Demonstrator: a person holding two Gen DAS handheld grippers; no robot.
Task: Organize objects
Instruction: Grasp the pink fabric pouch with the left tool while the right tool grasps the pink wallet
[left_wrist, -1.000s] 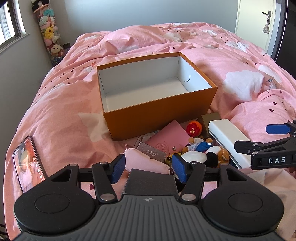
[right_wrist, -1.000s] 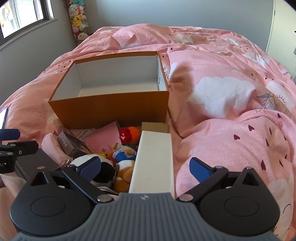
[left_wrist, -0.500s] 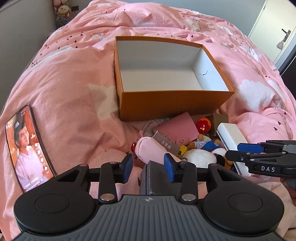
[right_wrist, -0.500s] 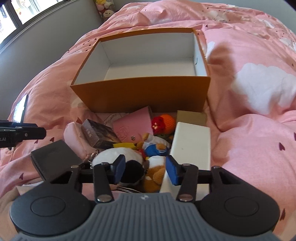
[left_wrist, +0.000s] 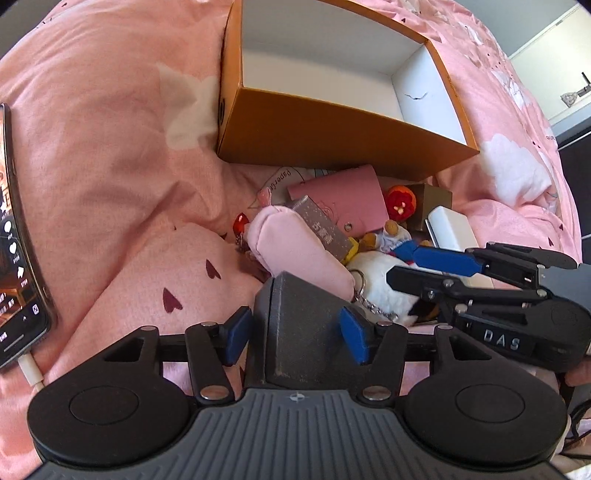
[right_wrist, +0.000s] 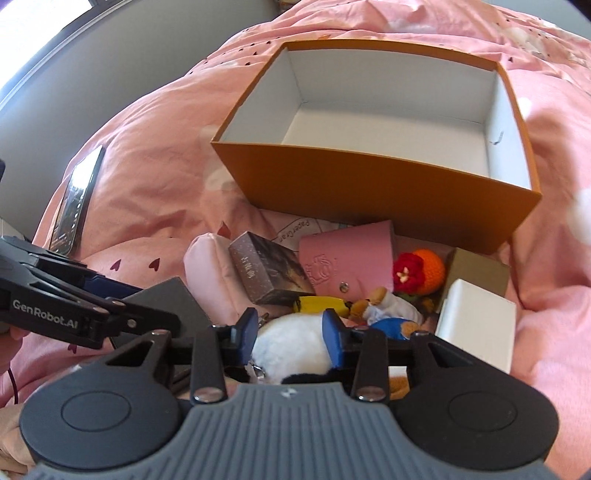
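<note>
An open orange box (left_wrist: 332, 129) with a bare white inside stands on the pink bed. A pile lies in front of it. My left gripper (left_wrist: 295, 338) points down at the pile's near edge. Its jaws are opening and straddle a dark grey box (left_wrist: 299, 321); the pads do not press on it. My right gripper (right_wrist: 290, 336) hangs just to the right. Its jaws are closing, and the pads touch both sides of a white plush toy (right_wrist: 288, 343) that fills the gap. The plush's lower part is hidden.
The pile holds a pink pouch (left_wrist: 295, 243), a pink wallet (right_wrist: 351, 258), a small glittery box (right_wrist: 269, 273), an orange crochet ball (right_wrist: 424, 269), a white box (right_wrist: 476, 325) and a brown carton (right_wrist: 476, 269). A lit phone (left_wrist: 18, 240) lies far left.
Both grippers tipped downward and came closer to the pile. The left jaws narrowed, then widened around the dark grey box. The right jaws went from wide apart to closing on the white plush.
</note>
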